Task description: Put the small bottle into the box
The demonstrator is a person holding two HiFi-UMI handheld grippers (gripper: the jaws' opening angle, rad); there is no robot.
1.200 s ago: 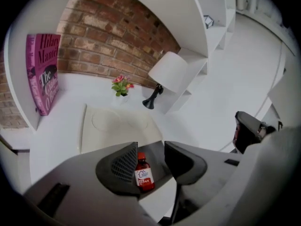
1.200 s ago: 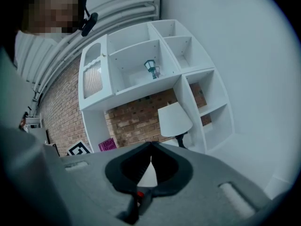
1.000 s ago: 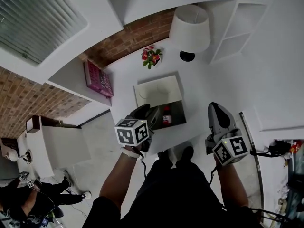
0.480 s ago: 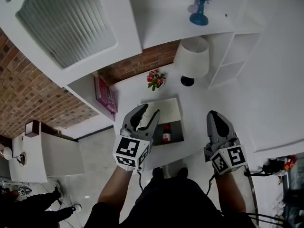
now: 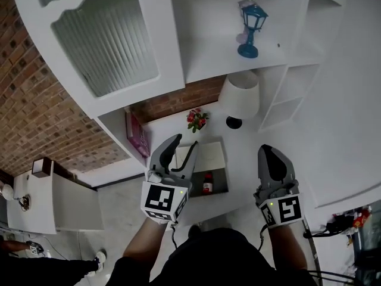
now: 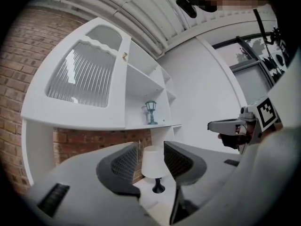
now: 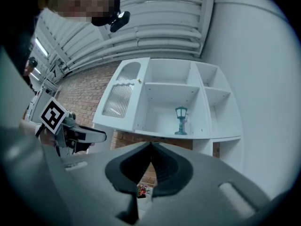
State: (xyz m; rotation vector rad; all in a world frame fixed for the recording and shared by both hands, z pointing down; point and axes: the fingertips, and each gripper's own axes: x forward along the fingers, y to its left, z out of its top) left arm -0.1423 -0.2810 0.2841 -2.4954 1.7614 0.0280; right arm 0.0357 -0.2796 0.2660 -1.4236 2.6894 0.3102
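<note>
The small bottle (image 5: 207, 184) is red, the lantern (image 5: 249, 28) teal, the lamp (image 5: 240, 98) white, the brick wall (image 5: 27, 100) red-brown.

A white table (image 5: 243, 151) runs back to a red brick wall (image 5: 178, 100); on it, at the far side, a lamp (image 5: 240, 97) with a white shade stands on a dark base; a small pot of red and pink flowers (image 5: 196, 120) sits just left of it; a pink book (image 5: 137, 134) sits further left; above, a white cabinet (image 5: 169, 34) has a ribbed glass door (image 5: 104, 46) on the left; a blue lantern (image 5: 250, 25) stands upright on its open shelf; open cubbies (image 5: 286, 94) fill the right; grey floor (image 5: 119, 192) lies near left.
</note>
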